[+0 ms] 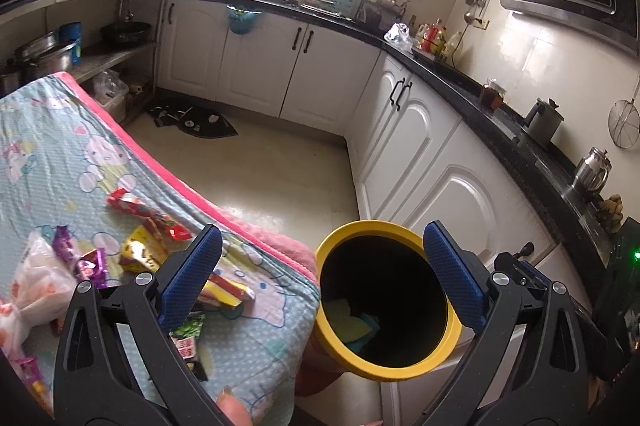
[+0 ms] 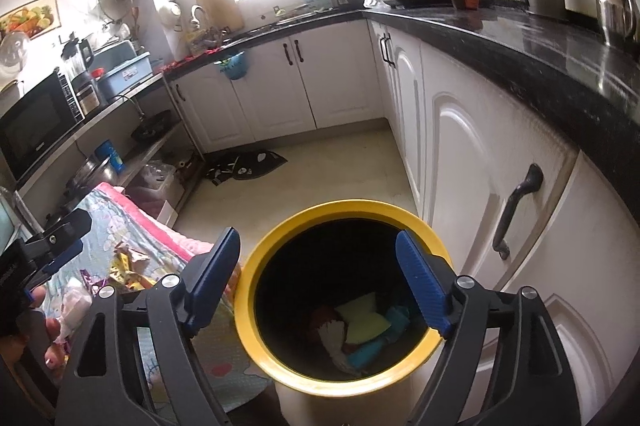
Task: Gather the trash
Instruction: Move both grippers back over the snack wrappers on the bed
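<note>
**Right wrist view: both tongs wide open over the trash bin**

Right wrist view shows the right tongs (image 2: pixel 316 286) spread wide with nothing between the blue pads (image 2: pixel 420 286), poised above the mouth of the yellow-rimmed bin (image 2: pixel 256 310). Inside the bin lie a yellow piece (image 2: pixel 362 322), a teal piece (image 2: pixel 368 350) and a red-and-white wrapper (image 2: pixel 332 334). The bin stands on the floor between the white cabinets (image 2: pixel 472 161) and a surface covered by a cartoon-print cloth (image 2: pixel 108 226).

Left wrist view shows the left tongs (image 1: pixel 320 266) likewise fully spread and empty, with the bin (image 1: pixel 326 258) partly framed between the pads. Wrappers remain on the cloth (image 1: pixel 48 153): a red one (image 1: pixel 136 207), a yellow one (image 1: pixel 140 252), purple ones (image 1: pixel 80 258), a green-and-black one (image 1: pixel 188 336) and a white plastic bag (image 1: pixel 32 278). A fingertip (image 1: pixel 234 406) shows at the lower edge.
</note>
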`<state>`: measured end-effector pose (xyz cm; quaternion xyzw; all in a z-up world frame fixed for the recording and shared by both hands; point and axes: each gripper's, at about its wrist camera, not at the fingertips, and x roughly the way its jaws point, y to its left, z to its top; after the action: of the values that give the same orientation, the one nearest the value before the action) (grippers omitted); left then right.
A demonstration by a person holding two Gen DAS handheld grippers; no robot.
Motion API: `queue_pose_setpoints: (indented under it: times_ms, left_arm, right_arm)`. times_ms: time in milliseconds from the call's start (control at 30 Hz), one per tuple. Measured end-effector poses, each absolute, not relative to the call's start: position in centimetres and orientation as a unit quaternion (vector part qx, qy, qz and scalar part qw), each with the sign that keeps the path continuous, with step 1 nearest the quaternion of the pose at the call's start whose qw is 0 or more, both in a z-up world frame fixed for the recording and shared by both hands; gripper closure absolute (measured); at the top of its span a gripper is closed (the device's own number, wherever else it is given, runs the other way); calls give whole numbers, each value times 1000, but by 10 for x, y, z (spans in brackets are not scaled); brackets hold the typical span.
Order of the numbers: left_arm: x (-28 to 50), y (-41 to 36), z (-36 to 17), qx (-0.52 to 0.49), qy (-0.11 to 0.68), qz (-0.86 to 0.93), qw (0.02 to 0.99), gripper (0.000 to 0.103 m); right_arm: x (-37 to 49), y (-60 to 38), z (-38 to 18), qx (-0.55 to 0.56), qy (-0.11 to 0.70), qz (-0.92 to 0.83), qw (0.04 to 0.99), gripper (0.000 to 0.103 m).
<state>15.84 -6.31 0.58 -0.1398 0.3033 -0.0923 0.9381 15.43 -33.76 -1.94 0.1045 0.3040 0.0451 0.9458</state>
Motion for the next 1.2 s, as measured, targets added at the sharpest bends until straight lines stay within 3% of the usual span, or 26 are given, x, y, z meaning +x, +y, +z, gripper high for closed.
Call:
queue_pose_setpoints:
  times_ms: [1200]
  left_arm:
    - [68,70,53,-165,225,32,960,11]
  right_arm:
    - [113,-226,21,44,271,186,943,24]
